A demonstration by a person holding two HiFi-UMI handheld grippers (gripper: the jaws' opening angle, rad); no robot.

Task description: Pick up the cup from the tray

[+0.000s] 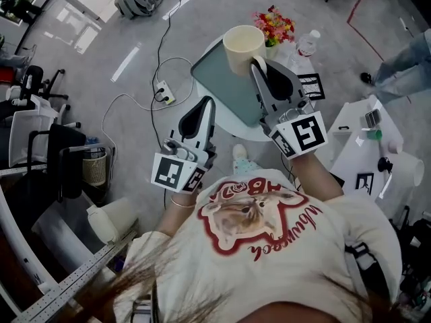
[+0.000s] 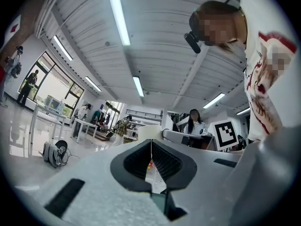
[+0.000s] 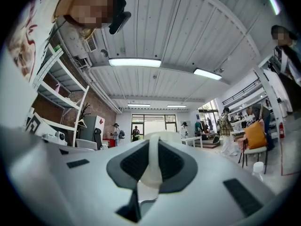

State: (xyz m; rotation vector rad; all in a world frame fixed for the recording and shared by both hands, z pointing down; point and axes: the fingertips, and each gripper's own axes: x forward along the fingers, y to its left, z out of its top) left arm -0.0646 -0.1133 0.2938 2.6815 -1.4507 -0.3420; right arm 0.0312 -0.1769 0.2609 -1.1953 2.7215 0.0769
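Round white bench [image 1: 248, 132], grey-green tray [image 1: 225, 86] lying on it. The cream cup [image 1: 241, 46] sat upright over the tray's far corner. Your right tongs [image 1: 258, 62] were clamped on its near wall, one jaw inside the rim and one outside. Your left tongs [image 1: 210, 101] were closed on nothing, short of the bench. Couldn't tell whether the cup had cleared the tray. Best course: lift straight, keep it level, and hold the pinch, since a thin wall may pivot.
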